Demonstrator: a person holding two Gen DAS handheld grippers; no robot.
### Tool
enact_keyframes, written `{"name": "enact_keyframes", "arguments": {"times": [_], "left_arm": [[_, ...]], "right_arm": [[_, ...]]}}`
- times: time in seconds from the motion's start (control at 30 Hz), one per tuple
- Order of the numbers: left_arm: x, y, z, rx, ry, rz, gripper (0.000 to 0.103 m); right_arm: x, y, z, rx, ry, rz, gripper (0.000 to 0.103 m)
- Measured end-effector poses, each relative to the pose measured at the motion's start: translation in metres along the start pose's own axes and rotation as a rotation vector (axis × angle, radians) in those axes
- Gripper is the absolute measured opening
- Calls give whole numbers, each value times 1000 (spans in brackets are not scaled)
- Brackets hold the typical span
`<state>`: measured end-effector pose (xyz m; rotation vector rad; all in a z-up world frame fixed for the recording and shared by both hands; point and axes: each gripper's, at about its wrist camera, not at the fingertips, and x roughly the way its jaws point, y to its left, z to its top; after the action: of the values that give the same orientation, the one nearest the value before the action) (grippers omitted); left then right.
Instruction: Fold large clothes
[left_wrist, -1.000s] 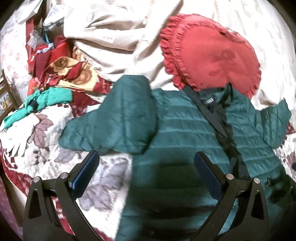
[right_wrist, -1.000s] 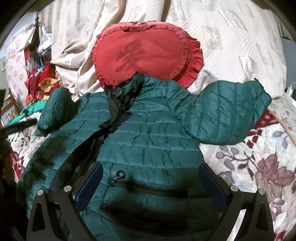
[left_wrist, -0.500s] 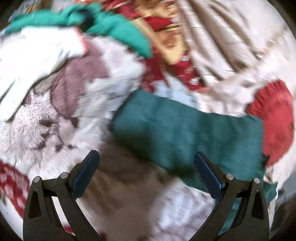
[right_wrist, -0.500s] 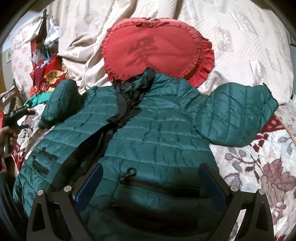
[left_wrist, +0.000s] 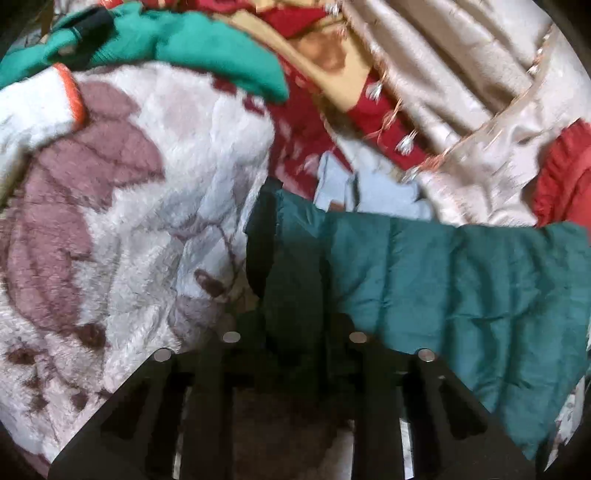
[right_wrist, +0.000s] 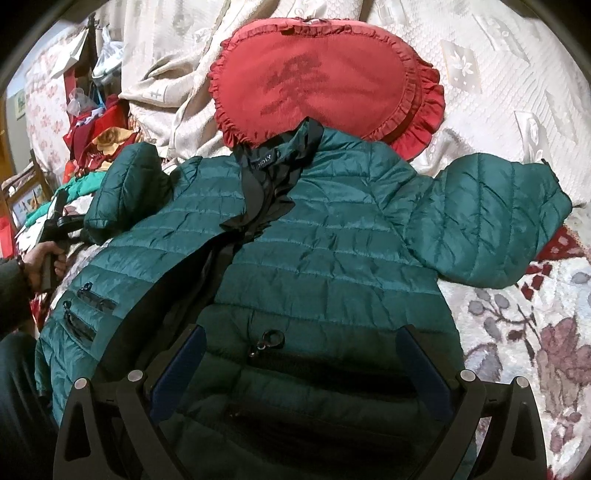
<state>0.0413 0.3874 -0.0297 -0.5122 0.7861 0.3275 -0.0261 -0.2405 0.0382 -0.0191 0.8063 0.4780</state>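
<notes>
Two grippers: left gripper fingers just clamped onto quilted dark-green puffer jacket sleeve cuff, right gripper fingers spread wide above hem.

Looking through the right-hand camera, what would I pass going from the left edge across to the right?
A hand gripping the left gripper → the green jacket's folded left sleeve → its black collar → its spread right sleeve → the floral blanket.
</notes>
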Motion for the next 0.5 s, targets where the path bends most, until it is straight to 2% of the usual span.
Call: {"name": "enact_keyframes", "arguments": {"times": [0.07, 0.17, 0.27, 0.33, 0.4, 0.5], "left_arm": [[-23, 0, -2, 20, -82, 7, 20], [-55, 12, -2, -17, -164, 31, 19], [-85, 29, 3, -63, -225, 136, 19], [-102, 42, 7, -104, -244, 187, 19], [-116, 54, 11, -151, -238, 189, 19], [-143, 55, 13, -149, -259, 173, 19]], "right_arm": [[2, 0, 2, 2, 1, 5, 102], [-2, 2, 2, -2, -14, 16, 102], [-8, 0, 2, 7, -33, 20, 102], [-9, -2, 3, 19, -39, 15, 102], [-11, -4, 3, 30, -41, 3, 102], [-10, -11, 2, 57, -35, -37, 102]]}}
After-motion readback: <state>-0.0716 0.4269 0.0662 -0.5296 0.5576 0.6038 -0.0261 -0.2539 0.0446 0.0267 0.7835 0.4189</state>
